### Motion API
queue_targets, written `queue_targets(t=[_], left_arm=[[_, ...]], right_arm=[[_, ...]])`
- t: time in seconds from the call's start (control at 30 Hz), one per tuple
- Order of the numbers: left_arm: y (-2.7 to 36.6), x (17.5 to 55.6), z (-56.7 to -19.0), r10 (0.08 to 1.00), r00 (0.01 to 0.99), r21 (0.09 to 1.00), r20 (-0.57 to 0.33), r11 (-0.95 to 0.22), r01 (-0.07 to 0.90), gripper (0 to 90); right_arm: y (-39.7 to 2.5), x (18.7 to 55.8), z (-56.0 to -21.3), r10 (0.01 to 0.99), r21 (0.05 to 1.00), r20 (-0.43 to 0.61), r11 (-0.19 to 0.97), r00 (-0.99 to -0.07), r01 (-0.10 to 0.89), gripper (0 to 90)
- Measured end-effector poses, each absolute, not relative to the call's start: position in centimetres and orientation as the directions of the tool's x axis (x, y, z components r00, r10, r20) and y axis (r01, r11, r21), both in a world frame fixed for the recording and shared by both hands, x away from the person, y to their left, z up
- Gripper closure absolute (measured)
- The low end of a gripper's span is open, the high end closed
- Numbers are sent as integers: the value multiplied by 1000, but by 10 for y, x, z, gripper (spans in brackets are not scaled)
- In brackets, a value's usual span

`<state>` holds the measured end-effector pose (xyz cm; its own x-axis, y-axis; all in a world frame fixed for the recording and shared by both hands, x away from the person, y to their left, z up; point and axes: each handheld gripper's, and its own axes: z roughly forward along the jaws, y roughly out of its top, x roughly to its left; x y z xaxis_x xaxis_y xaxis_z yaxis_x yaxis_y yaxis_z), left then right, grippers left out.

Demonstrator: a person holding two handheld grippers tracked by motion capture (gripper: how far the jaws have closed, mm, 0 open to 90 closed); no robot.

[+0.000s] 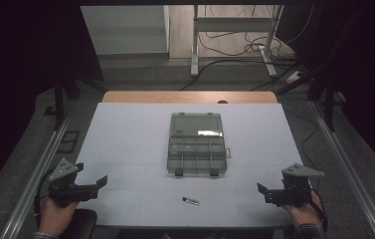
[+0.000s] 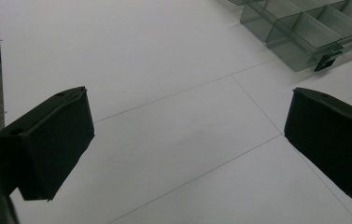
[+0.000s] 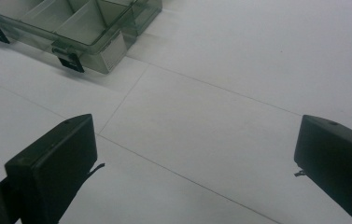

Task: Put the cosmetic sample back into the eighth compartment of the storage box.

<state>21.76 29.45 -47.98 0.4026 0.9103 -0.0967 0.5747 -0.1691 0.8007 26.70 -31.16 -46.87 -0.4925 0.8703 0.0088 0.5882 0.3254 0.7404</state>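
Note:
A clear grey compartment box [image 1: 196, 144] lies open in the middle of the white table top [image 1: 125, 134], its lid folded back toward the far side. A small dark cylinder [image 1: 190, 200] lies on the table in front of the box, near the front edge. My left gripper [image 1: 99, 185] hovers at the front left, held by a hand, jaws wide apart with nothing between them [image 2: 187, 140]. At the front right my right gripper [image 1: 262, 191] is likewise open and empty [image 3: 197, 154]. A corner of the box [image 2: 304, 32] lies beyond the left jaws, and its latched edge [image 3: 71, 32] beyond the right jaws.
Metal rails [image 1: 41, 169] run along both sides of the table. A wooden strip [image 1: 190, 96] borders the far edge. Beyond it stand a desk frame [image 1: 234, 35] and loose cables [image 1: 234, 47] on the floor. Bare white surface surrounds the box.

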Motion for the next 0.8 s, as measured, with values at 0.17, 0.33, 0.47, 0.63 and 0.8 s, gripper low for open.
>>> queue_targets(t=[0.17, 0.33, 0.47, 0.63, 0.8], left_arm=[[295, 218, -480, 909, 405, 802, -104, -164, 575, 22], [296, 218, -480, 905, 410, 802, -111, -162, 575, 25], [297, 218, -480, 904, 411, 801, -117, -159, 577, 26], [297, 219, -480, 903, 411, 802, -122, -154, 577, 26], [297, 219, -480, 904, 410, 802, -125, -151, 578, 26]], right_arm=[[-309, 268, -469, 857, 736, 8, 344, -516, 583, 0], [-306, 270, -469, 845, 736, 5, 358, -534, 574, 0], [-303, 270, -469, 837, 733, 1, 371, -546, 570, 0], [-301, 271, -469, 831, 734, -1, 378, -556, 565, 0], [-298, 273, -469, 821, 736, -1, 387, -570, 556, 0]])
